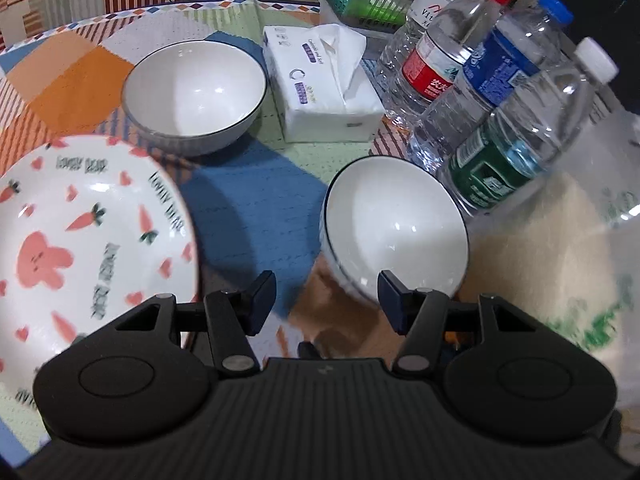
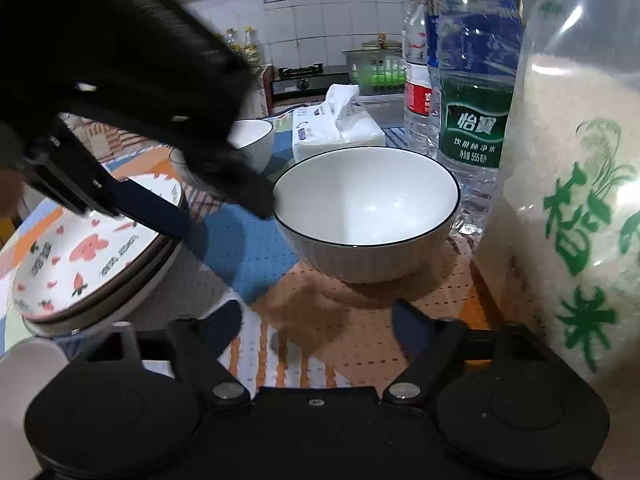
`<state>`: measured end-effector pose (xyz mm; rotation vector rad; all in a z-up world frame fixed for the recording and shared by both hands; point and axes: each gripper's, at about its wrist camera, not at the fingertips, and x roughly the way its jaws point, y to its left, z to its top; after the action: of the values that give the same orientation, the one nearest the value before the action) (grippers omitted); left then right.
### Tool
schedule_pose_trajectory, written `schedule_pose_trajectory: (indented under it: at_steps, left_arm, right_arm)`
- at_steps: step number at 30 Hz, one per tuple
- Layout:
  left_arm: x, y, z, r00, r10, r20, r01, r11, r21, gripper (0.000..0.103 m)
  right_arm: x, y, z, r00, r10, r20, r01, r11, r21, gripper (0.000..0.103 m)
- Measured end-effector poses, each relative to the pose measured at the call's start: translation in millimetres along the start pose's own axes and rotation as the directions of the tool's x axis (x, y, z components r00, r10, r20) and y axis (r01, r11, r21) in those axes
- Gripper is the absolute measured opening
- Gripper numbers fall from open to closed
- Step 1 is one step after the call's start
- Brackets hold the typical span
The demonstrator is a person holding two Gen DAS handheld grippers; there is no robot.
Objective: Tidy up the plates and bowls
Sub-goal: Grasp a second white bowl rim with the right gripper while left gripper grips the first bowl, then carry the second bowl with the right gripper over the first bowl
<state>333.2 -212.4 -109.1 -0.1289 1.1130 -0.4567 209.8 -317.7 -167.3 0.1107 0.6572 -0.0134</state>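
Two white bowls with dark rims stand on the patchwork cloth. The near bowl (image 1: 394,232) (image 2: 366,210) is just ahead of both grippers. The far bowl (image 1: 194,94) (image 2: 256,138) stands behind it, beside the tissue pack. A white plate with pink rabbits and carrots (image 1: 80,236) lies at the left; in the right wrist view the plate (image 2: 86,254) tops a short stack. My left gripper (image 1: 326,304) is open and empty, its right finger close to the near bowl's rim. It shows in the right wrist view (image 2: 216,212) above the plate. My right gripper (image 2: 316,330) is open and empty.
A tissue pack (image 1: 320,88) (image 2: 336,128) sits behind the bowls. Several water bottles (image 1: 492,120) (image 2: 472,92) stand to the right. A large bag of rice (image 2: 576,200) (image 1: 580,240) stands at the far right. A green basket (image 1: 364,0) is at the back.
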Motion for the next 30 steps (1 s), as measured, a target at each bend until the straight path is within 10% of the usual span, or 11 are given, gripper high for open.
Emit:
schedule_pose_trajectory:
  at_steps: [5,11,30]
  left_arm:
    - [26,-2,14,0.999,0.039,-0.013,-0.039,0.999,0.01,0.048]
    - [44,8,24,0.999,-0.015,-0.038,0.013,0.999,-0.04,0.015]
    - [18,26,13,0.991,-0.065,-0.121,0.05,0.991,-0.125,0.011]
  right_arm:
    - [8,-10,4,1.0,0.001,0.017,-0.003,0.995,0.104,0.088]
    - [17,-2,5,0.999,-0.017,0.027,0.016,0.999,0.051,0.09]
    - [22,4,6,1.0,-0.018,0.013,0.019,0.999,-0.035,0.096]
